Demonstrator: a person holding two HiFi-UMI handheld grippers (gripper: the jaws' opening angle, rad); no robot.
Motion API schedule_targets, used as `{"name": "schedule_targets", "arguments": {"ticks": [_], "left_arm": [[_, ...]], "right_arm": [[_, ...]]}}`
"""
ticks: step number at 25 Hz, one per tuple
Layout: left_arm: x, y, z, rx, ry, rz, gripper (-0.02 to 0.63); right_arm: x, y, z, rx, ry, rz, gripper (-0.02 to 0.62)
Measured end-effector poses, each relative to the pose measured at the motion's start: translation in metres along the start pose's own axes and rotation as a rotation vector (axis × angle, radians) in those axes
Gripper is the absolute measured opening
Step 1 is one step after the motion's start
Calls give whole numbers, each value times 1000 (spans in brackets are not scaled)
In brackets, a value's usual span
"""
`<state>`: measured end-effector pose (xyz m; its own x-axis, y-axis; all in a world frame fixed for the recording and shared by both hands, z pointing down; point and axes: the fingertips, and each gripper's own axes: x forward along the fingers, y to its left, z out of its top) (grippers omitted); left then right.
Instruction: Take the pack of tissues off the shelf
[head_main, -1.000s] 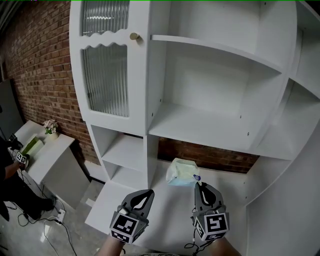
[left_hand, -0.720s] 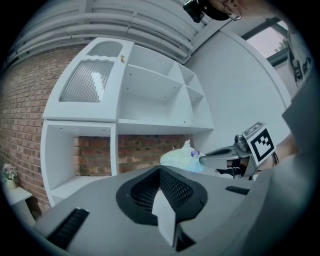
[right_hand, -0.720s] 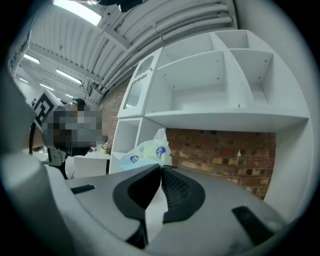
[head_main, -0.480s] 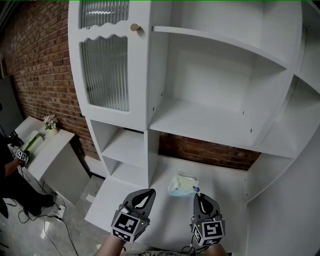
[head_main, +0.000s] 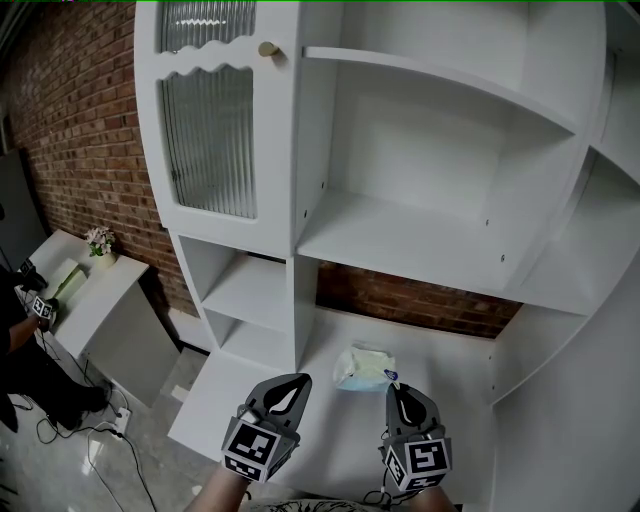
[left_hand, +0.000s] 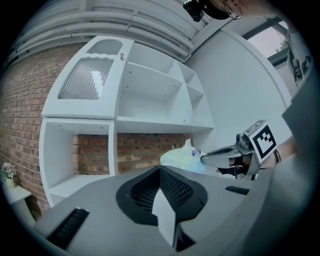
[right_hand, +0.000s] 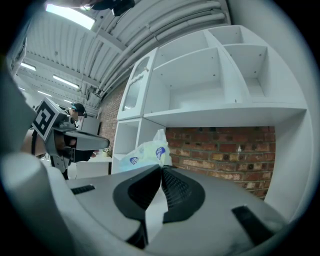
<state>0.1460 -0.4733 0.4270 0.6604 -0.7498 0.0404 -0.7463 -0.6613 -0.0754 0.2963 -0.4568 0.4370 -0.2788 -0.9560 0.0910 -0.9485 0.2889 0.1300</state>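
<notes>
Pale-green pack of tissues (head_main: 365, 367) sat at the tips of the right gripper (head_main: 395, 388), slightly to its left, with the jaws clenched on its plastic corner. The left gripper (head_main: 296, 381) was clenched empty. The pinched corner was hidden, and contact with the shelf (head_main: 450, 400) below was unclear.

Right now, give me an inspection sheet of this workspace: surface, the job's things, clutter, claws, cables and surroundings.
Surface: white bottom shelf board, bare.
Job's things: pale green and white plastic pack of tissues, low over that board's front.
Clutter: nothing seen on the shelves.
Claws: right claw shut on the pack's plastic corner; left claw shut, empty, beside it.
Cables: black cables on the floor, lower left.
Surroundings: red brick wall; ribbed glass cabinet door; white side table with small potted flowers; a person at the left edge.
</notes>
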Motion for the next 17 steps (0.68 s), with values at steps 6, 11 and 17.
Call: {"name": "schedule_targets", "arguments": {"ticks": [6, 11, 17], "left_arm": [[0, -5, 0, 13, 3, -6, 14], [1, -11, 6, 29, -6, -13, 14], [2, -19, 7, 21, -12, -23, 14]], "right_arm": [[-3, -3, 1, -6, -4, -8, 8], [-7, -7, 7, -24, -26, -21, 8], [-11, -7, 11, -17, -26, -18, 8]]}}
